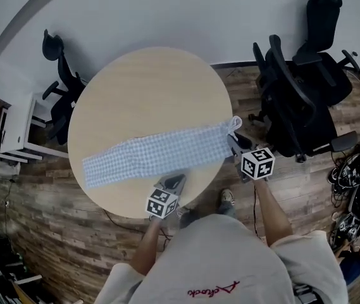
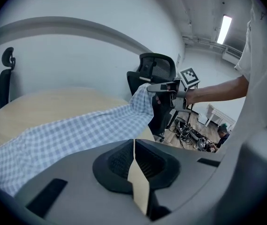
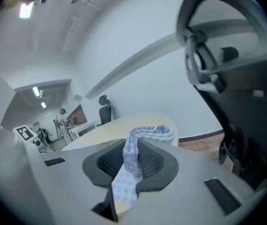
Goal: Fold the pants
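Blue-and-white checked pants [image 1: 154,154] lie stretched across the round wooden table [image 1: 142,81], from its lower left to its right edge. At that right edge my right gripper [image 1: 233,141] is shut on the waistband end and holds it lifted off the table. In the right gripper view the gathered cloth [image 3: 138,144] runs between the pads [image 3: 154,161]. My left gripper [image 1: 174,181] is at the near edge of the table beside the pants' front edge. Its jaws [image 2: 134,146] are shut with no cloth between them, and the fabric [image 2: 77,135] lies just beyond.
Black office chairs [image 1: 300,100] stand right of the table, and another [image 1: 62,84] to its left. A white cabinet [image 1: 18,128] is at the far left. Cables and gear [image 1: 350,182] lie on the wooden floor at the right, near a seated person [image 1: 357,252].
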Demonstrator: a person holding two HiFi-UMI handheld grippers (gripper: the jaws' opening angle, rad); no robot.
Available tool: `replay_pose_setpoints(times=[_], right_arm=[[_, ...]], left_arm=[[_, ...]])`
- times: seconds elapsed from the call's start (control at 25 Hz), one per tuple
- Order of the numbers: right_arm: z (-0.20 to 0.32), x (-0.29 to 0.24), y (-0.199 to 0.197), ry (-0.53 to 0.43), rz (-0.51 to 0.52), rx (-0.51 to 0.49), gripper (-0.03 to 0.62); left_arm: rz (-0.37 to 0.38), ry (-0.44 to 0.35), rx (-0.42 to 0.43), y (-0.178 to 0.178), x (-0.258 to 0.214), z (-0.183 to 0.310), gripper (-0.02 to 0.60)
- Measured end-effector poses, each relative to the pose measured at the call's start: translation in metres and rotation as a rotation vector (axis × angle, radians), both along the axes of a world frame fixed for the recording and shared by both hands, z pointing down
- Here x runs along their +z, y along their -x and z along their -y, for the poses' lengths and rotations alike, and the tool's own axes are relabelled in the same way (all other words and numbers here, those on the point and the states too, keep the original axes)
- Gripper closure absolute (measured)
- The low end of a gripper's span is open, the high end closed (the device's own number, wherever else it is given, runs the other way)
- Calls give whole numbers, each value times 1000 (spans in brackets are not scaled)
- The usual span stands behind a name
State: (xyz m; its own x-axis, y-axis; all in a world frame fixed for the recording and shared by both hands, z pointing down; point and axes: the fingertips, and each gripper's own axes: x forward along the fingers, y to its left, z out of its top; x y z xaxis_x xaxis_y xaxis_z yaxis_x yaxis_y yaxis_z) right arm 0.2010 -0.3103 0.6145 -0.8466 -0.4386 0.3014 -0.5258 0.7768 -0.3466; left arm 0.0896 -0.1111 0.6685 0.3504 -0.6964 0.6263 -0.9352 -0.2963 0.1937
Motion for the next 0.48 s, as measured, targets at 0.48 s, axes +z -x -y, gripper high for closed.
replay_pose_setpoints(times=[0.48], right_arm=[[-110,39,170,-185,-366,-283,499]], left_arm=[[-80,-7,-119,99,9,-74,543]])
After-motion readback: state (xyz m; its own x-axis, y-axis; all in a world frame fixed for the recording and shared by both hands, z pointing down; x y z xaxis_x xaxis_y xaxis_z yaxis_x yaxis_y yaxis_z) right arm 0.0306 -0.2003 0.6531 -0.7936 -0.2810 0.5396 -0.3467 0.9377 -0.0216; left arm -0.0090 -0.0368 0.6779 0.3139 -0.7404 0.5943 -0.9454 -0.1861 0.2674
